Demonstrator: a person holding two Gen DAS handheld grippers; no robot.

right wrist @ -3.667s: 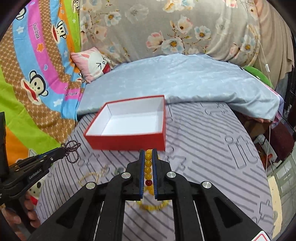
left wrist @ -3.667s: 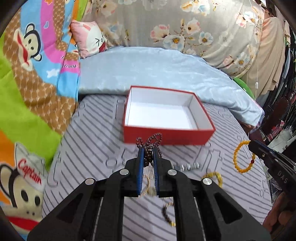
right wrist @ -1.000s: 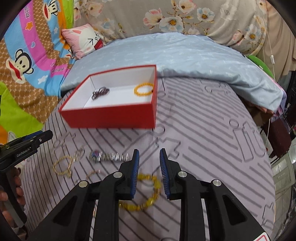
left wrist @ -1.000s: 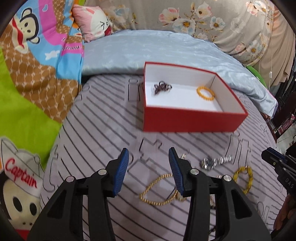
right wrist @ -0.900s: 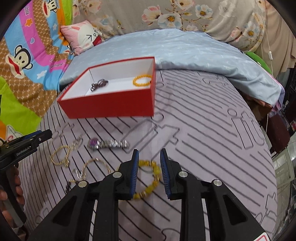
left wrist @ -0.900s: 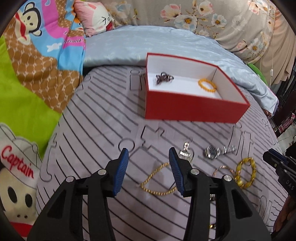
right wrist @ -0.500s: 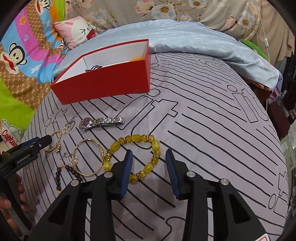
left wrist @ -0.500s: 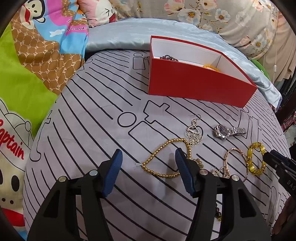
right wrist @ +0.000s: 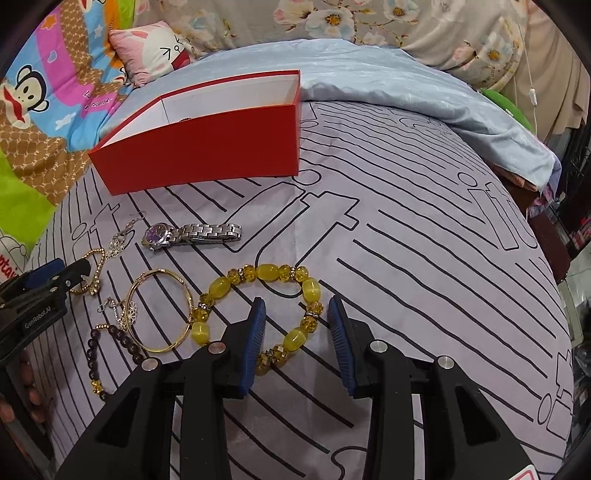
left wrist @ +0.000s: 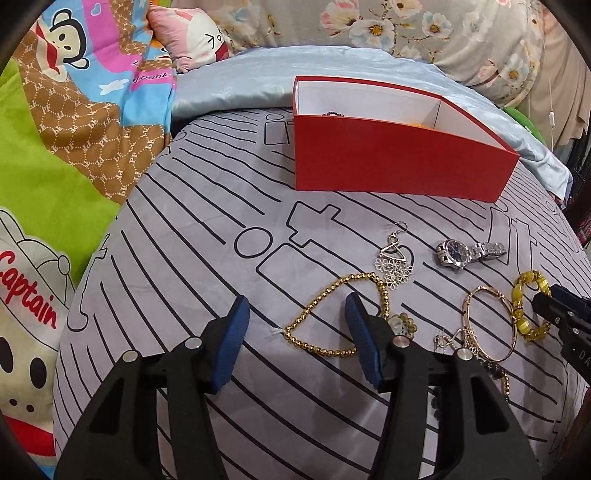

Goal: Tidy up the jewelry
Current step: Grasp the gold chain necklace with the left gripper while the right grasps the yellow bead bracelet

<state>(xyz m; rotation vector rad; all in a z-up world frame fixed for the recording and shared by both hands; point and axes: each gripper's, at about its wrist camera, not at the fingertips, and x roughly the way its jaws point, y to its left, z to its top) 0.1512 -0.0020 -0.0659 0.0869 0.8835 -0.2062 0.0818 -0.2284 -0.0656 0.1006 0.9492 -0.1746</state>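
Observation:
A red box (left wrist: 399, 162) with a white inside stands at the back of the grey striped bed cover; it also shows in the right wrist view (right wrist: 207, 147). My left gripper (left wrist: 297, 314) is open, low over a gold bead chain (left wrist: 332, 306). My right gripper (right wrist: 295, 314) is open around the near side of a yellow bead bracelet (right wrist: 266, 295). A silver watch (right wrist: 192, 233), a gold bangle (right wrist: 159, 310), a silver flower earring (left wrist: 395, 262) and a dark bead bracelet (right wrist: 110, 350) lie loose on the cover.
A light blue quilt (right wrist: 369, 81) is bunched behind the box. Floral cushions (left wrist: 406, 29) and a cartoon blanket (left wrist: 74, 110) rise at the back and left. The bed edge drops off at the right (right wrist: 546, 206).
Both grippers, shut on bracelets 3.7 s ago, are now open and empty. Over the last second both have dropped lower and closer to the loose jewelry, their jaws wider.

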